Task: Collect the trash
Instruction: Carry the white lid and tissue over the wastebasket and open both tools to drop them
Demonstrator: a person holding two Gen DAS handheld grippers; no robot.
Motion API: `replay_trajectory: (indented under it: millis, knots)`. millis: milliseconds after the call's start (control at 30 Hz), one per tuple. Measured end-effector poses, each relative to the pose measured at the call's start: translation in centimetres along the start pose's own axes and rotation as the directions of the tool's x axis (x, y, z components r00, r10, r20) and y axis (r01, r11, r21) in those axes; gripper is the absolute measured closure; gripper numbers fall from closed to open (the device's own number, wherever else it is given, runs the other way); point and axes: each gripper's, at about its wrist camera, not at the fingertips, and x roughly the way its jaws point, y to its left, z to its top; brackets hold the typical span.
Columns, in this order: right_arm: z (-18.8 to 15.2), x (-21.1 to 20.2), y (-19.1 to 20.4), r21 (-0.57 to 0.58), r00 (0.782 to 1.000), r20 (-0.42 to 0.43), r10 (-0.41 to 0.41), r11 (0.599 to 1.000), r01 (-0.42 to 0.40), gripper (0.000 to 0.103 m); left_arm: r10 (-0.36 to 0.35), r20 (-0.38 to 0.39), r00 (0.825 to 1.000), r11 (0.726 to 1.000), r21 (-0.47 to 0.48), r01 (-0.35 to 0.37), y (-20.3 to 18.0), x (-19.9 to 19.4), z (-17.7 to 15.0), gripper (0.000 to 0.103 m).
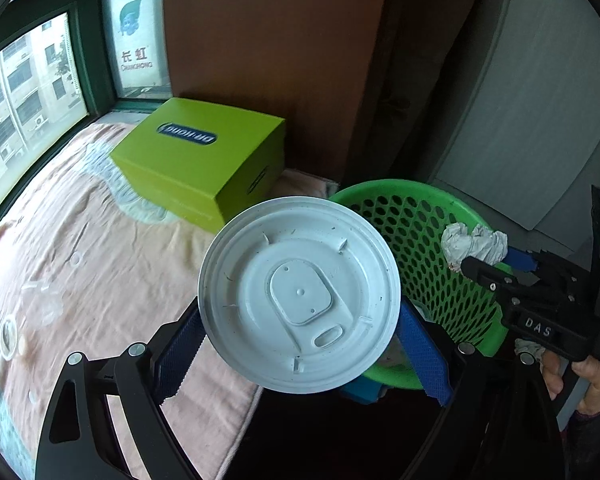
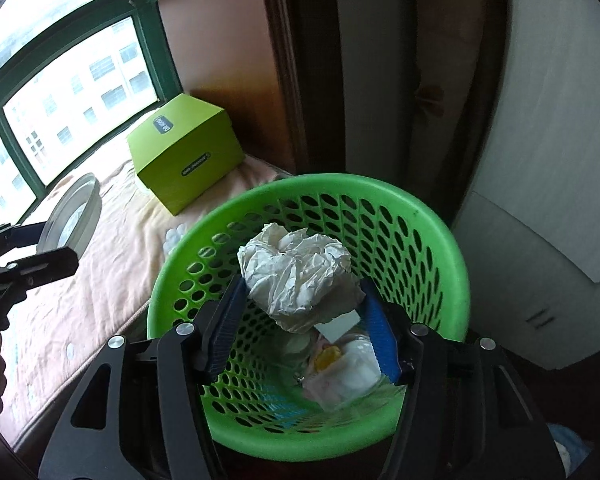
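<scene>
**Over the basket, paper ready to drop**

Between the right gripper jaws, closed on it, a crumpled paper wad hangs directly above the open green basket, which already holds scraps. Release looks like the next move there. Farther left, the left gripper pinches a white plastic lid by its edges, beside the basket rim and above the bed; the right hand is nearer.

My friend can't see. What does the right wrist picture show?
The right gripper holds a crumpled white paper ball over a green holey basket with trash inside. A green box sits on the pink blanket by the window.
</scene>
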Motion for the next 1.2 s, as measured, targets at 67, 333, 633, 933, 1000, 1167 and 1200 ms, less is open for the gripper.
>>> replay_trajectory:
  millis: [67,333,633,933,1000,1167,1200]
  knots:
    - [0.0,-0.2,-0.3,0.004,1.000,0.004,-0.006,1.000,0.006,0.043,-0.001,0.001,1.000,1.000,0.009,0.001,-0.5,0.2,0.3,0.015]
    - [-0.1,-1.2,-1.6,0.029,0.999,0.021,-0.025,0.999,0.024,0.038,-0.019,-0.010,1.000,1.000,0.022,0.019,-1.9,1.2,1.0,0.015]
    - [-0.4,-2.9,-2.8,0.062,0.998,0.060,-0.028,0.998,0.025,0.034,-0.033,-0.039,0.999,0.999,0.042,0.035,-4.1,2.9,1.4,0.015]
    - [-0.7,-3.6,-2.9,0.074,0.997,0.073,-0.014,0.997,0.008,0.033,-0.061,-0.077,0.995,0.997,0.048,0.065,-5.7,4.6,1.5,0.014]
    - [-0.8,-3.7,-2.9,0.076,0.997,0.073,-0.012,0.997,0.007,0.033,-0.064,-0.082,0.995,0.997,0.046,0.068,-5.8,4.8,1.5,0.014]
    - [-0.9,-3.7,-2.8,0.076,0.997,0.071,-0.008,0.997,0.003,0.033,-0.091,-0.082,0.992,0.995,0.033,0.094,-5.9,4.8,1.3,0.013]
    - [-0.9,-3.8,-2.7,0.076,0.997,0.071,-0.006,0.997,0.001,0.033,-0.091,-0.079,0.993,0.995,0.032,0.094,-5.9,4.7,1.3,0.012]
